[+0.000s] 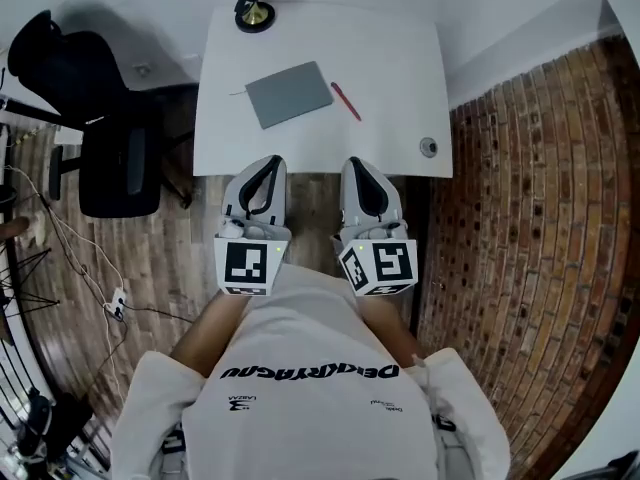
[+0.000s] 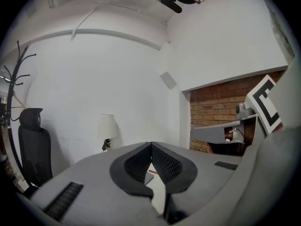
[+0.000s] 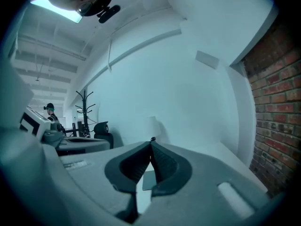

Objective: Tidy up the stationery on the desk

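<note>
On the white desk point(image 1: 400, 88) lie a grey notebook point(image 1: 289, 94) and, to its right, a red pen point(image 1: 346, 101). Both grippers hang side by side just short of the desk's near edge, pointing at it. My left gripper point(image 1: 268, 161) is shut with nothing between its jaws; through the slit below its tips a bit of the red pen point(image 2: 152, 172) shows. My right gripper point(image 1: 357, 163) is also shut and holds nothing; the grey notebook point(image 3: 148, 180) shows below its tips.
A small lamp point(image 1: 254, 14) stands at the desk's far left corner and a small round grey object point(image 1: 428, 147) lies near its front right corner. A black office chair point(image 1: 110, 148) stands left of the desk. A brick wall point(image 1: 530, 218) runs along the right.
</note>
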Available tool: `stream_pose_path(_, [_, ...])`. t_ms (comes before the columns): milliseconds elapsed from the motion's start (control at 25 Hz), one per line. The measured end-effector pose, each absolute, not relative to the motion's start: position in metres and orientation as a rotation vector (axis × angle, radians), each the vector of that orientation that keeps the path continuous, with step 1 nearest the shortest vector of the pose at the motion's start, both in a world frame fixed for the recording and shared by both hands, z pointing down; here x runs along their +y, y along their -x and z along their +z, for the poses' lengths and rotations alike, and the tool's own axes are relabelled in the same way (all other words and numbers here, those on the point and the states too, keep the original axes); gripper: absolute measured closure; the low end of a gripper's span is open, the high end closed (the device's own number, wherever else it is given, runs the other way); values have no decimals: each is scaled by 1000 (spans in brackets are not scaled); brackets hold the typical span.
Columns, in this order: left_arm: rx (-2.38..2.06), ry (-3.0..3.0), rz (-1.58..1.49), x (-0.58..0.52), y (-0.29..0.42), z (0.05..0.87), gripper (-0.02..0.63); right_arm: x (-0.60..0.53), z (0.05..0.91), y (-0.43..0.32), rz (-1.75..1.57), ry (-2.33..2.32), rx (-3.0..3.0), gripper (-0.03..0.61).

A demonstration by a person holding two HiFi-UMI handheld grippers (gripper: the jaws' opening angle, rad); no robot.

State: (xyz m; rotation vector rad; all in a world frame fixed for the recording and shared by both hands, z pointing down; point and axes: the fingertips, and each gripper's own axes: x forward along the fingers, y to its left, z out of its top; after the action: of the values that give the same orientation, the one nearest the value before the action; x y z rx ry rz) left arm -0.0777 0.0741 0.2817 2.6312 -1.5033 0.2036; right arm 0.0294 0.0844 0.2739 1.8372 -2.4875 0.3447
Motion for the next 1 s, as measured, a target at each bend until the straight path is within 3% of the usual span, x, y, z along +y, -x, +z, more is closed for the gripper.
stream_pose_path(720, [-978, -2727, 696, -166, 99, 404, 610, -92, 409, 24, 819, -1998, -2121, 564])
stream_pose_path(1000, [-811, -2719, 862, -205, 82, 462, 515, -108, 473, 13, 1036, -2038, -1982, 482])
